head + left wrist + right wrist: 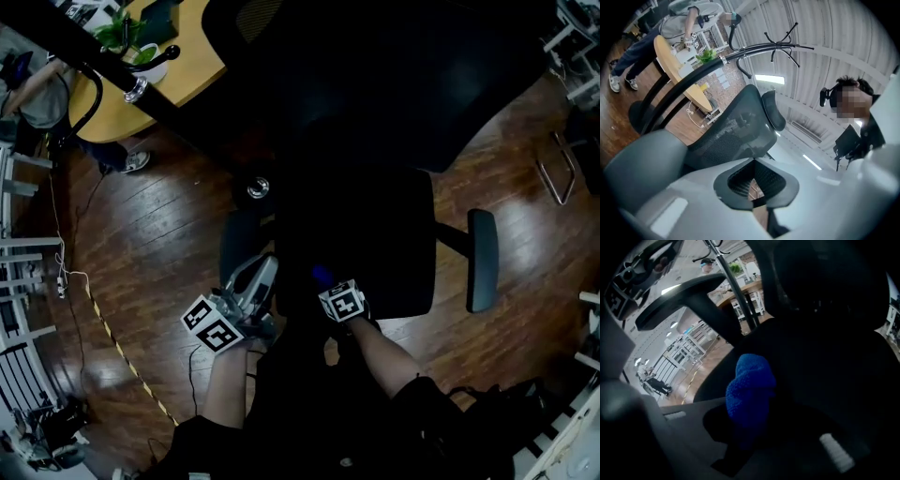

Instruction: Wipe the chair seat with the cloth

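The right hand-held gripper [747, 432] is squeezed tight on the blue cloth [749, 387]. The cloth sits bunched between its jaws at the near part of the black chair seat [375, 234], and I cannot tell if it touches yet. It looks fluffy, soft and light, so it should squash flat when pushed, and a hold on its bunched middle seems best. The seat looks wide, dark and smooth. The left hand-held gripper [753, 168] has its jaws together, holding nothing, beside the seat

Right gripper [757, 434] clamps the blue cloth [749, 392], bunched upright against the dark chair seat [825, 380].
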`<state>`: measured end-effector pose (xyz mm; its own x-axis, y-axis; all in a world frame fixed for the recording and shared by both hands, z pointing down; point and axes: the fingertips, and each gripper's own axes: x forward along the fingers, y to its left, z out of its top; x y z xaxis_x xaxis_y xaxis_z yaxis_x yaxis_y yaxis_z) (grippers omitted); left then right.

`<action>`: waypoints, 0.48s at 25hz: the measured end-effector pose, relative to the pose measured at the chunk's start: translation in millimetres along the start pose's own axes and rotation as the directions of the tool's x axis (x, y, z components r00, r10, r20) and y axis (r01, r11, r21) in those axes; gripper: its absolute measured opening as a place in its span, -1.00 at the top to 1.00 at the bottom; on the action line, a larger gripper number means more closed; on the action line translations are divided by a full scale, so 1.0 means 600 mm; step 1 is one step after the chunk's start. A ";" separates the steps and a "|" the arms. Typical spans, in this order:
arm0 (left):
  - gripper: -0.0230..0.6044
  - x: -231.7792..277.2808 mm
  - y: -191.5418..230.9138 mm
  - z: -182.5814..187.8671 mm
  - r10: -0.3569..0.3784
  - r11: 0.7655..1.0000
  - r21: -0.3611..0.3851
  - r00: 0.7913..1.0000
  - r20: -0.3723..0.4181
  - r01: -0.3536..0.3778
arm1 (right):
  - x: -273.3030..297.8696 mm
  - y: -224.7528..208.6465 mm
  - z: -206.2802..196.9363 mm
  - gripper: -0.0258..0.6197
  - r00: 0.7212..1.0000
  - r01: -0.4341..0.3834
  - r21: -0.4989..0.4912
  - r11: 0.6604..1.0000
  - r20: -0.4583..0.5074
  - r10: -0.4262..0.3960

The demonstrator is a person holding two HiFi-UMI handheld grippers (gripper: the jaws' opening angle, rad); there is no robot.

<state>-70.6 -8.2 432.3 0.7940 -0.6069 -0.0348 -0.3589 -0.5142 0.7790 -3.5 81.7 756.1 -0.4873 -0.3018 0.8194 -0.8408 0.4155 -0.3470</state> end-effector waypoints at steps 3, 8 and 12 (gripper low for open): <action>0.94 0.035 -0.011 -0.015 -0.032 1.000 -0.002 0.999 -0.035 0.032 | -0.051 -0.100 -0.062 0.81 0.996 0.089 0.089 0.992 -0.033 -0.087; 0.94 0.092 -0.034 -0.042 -0.086 0.996 -0.009 0.992 -0.097 0.086 | -0.153 -0.245 -0.156 0.81 0.979 0.205 0.257 0.944 -0.035 -0.203; 0.94 0.122 -0.054 -0.057 -0.114 0.993 -0.002 0.985 -0.132 0.114 | -0.223 -0.312 -0.193 0.81 0.959 0.274 0.342 0.899 -0.029 -0.281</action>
<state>15.9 -15.1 425.6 0.8875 -0.4591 -0.0400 -0.2648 -0.5791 0.7710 246.5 143.9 764.1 -0.2242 -0.3815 0.8968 -0.9699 -0.0023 -0.2435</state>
